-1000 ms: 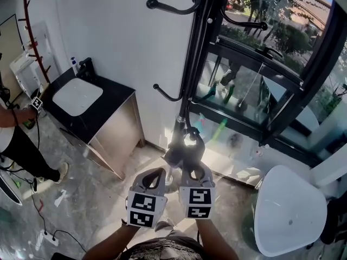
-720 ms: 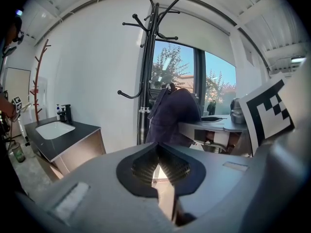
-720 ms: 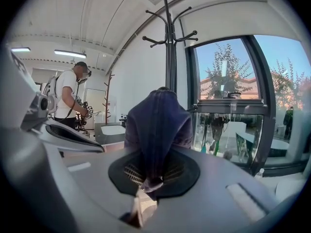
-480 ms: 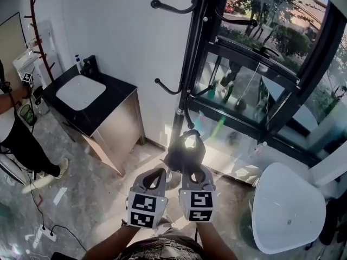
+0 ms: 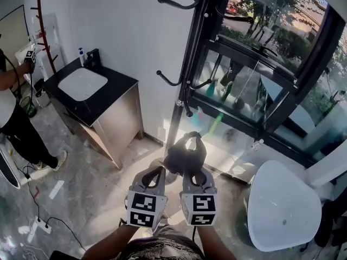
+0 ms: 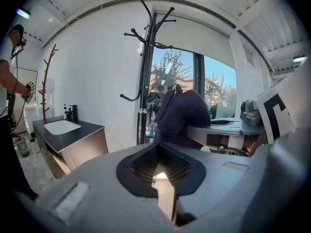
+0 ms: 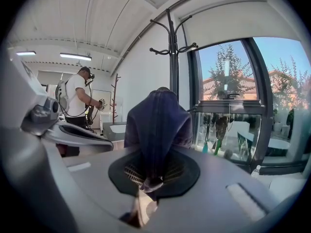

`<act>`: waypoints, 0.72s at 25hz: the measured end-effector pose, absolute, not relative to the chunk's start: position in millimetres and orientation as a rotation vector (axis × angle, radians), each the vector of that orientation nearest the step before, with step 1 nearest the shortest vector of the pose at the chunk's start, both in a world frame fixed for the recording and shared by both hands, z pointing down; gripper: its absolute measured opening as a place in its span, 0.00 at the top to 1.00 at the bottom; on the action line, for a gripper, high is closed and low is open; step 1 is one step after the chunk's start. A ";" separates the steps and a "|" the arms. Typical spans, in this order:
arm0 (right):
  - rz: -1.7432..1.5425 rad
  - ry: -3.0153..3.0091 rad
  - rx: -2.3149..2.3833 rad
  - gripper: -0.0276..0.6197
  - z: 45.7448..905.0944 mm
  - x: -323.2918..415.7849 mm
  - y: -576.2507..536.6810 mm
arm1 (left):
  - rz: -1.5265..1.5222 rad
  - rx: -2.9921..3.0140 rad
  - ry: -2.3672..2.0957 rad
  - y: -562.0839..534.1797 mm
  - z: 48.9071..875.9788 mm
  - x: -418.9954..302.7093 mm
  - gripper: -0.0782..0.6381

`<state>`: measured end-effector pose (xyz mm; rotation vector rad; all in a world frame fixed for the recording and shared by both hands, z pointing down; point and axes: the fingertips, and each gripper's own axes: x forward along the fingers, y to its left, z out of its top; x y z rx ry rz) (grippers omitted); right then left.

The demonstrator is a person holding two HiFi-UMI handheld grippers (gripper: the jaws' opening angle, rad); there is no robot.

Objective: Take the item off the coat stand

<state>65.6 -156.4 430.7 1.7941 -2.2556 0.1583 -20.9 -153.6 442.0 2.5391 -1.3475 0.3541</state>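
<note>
A dark navy cloth item (image 5: pixel 185 153) with a strap loop at its top hangs clear of the black coat stand (image 5: pixel 190 64), pinched in my right gripper (image 5: pixel 190 170), which is shut on its lower edge. In the right gripper view the cloth (image 7: pixel 158 125) rises from between the jaws of that gripper (image 7: pixel 147 182), with the stand (image 7: pixel 173 57) behind. My left gripper (image 5: pixel 156 171) sits beside the right one, shut and holding nothing. In the left gripper view its jaws (image 6: pixel 162 173) meet, and the item (image 6: pixel 180 115) shows to the right, in front of the stand (image 6: pixel 143 81).
A dark-topped vanity with a white sink (image 5: pixel 81 84) stands left of the stand against the white wall. A person (image 5: pixel 13 118) is at the far left beside a red coat stand (image 5: pixel 46 31). A white round seat (image 5: pixel 284 207) is at right; windows behind; a power strip (image 5: pixel 40 225) lies on the floor.
The right gripper has drawn the dark item a little away from the stand's pole and towards me. The person at the left has raised a hand. The left gripper keeps its place.
</note>
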 end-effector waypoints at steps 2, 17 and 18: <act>0.160 -2.259 1.793 0.93 429.2 65.4 -148.7 | 0.352 2.535 -1.353 -147.9 441.4 -21.4 0.88; 0.179 -2.247 1.809 0.93 428.7 65.0 -107.7 | 0.356 2.535 -1.346 -117.0 445.4 -22.2 0.88; 0.180 -2.247 1.809 0.93 428.6 64.9 -106.4 | 0.355 2.536 -1.345 -115.3 445.1 -22.1 0.88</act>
